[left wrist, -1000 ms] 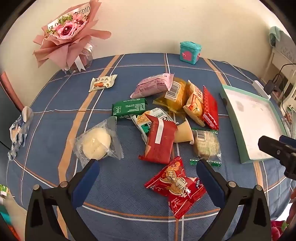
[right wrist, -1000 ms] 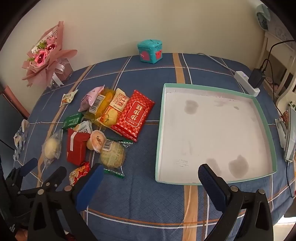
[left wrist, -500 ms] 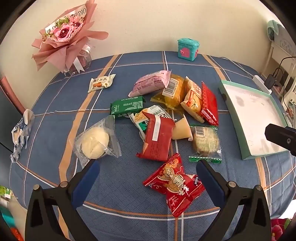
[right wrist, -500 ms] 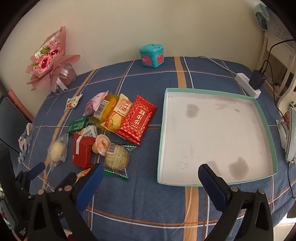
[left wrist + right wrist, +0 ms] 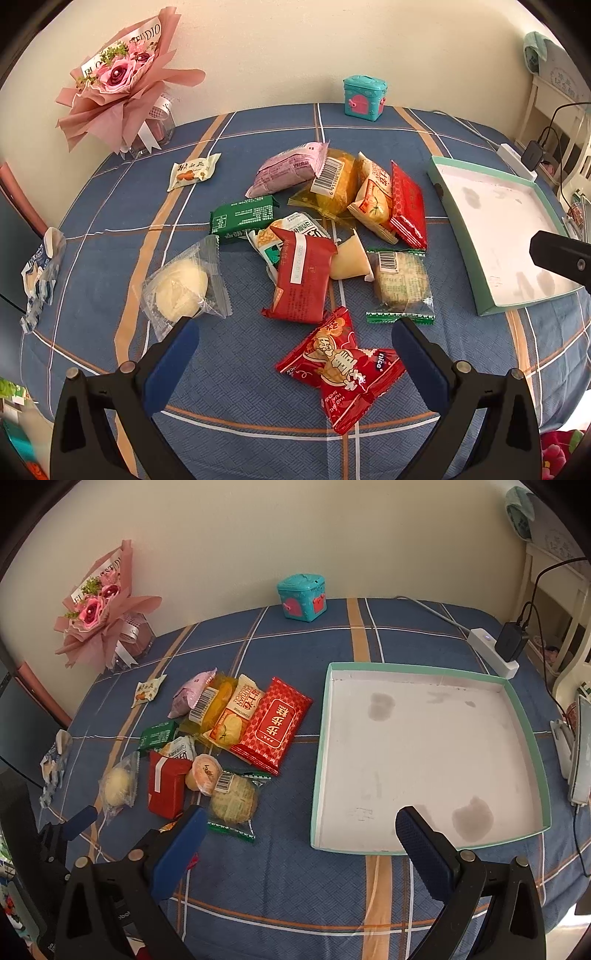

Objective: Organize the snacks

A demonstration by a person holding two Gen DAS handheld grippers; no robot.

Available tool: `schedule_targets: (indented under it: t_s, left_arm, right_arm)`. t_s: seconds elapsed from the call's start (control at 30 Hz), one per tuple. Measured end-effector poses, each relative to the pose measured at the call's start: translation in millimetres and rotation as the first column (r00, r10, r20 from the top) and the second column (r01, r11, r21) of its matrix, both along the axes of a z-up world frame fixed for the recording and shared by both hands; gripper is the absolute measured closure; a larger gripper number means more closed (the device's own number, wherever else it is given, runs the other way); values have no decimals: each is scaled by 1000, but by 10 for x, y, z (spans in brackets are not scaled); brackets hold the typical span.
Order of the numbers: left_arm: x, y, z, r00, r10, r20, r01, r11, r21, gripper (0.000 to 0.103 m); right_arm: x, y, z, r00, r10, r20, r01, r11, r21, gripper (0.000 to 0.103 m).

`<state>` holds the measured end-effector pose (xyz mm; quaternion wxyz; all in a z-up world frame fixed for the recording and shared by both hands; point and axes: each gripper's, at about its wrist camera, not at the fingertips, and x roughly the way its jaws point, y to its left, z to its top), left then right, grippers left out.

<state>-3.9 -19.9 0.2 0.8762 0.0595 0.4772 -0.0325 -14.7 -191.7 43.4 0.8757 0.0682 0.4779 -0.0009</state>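
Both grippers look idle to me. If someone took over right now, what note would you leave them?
Left gripper: open, empty, hovering over the red cartoon snack pack.
Right gripper: open, empty, near the front edge of the tray.
Snacks: all loose in a pile on the tablecloth, left of the tray.
Done: nothing in the tray.
Left: move every snack across, probably starting with the nearest pack.

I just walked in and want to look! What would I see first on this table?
First, the bright heap of snacks in the middle of the blue checked tablecloth, with a red packet lying nearest the open left gripper. To its right sits a big green-edged tray with nothing in it. At the back left, against the wall, stands a pink bouquet.
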Motion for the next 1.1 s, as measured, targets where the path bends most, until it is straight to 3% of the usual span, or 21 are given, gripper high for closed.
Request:
schedule_targets:
  t_s: [1.1]
  left_arm:
    - [7, 65, 35, 999, 27, 25, -25, 998, -54, 0]
  right_arm:
    - [0, -20, 13, 1000, -6, 4, 6, 1000, 2, 0]
